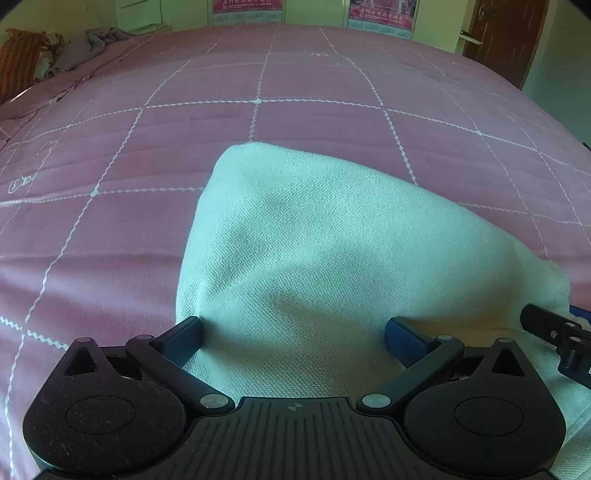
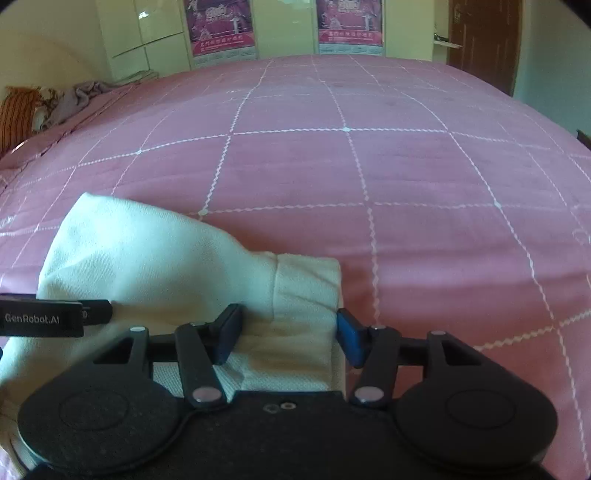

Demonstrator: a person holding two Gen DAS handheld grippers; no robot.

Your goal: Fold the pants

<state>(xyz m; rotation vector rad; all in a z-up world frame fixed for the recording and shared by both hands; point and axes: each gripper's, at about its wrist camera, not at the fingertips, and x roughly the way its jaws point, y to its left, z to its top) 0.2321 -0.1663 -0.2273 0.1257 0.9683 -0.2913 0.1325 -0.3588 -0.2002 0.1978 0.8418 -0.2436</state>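
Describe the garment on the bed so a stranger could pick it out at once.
A pink quilted bedspread with a white grid fills the view. At its near edge lie the white textured-knit pants, between both grippers' open fingers. Nothing else on the bedspread nearby is white.

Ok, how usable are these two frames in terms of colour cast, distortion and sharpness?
Left wrist view: greenish cast, white knit pants look mint, fisheye bows the pink grid-stitched bedspread, and the far wall is soft. Right wrist view: warmer, pants creamier, same bowing, slight overall softness, and glare on the pale wardrobe door.
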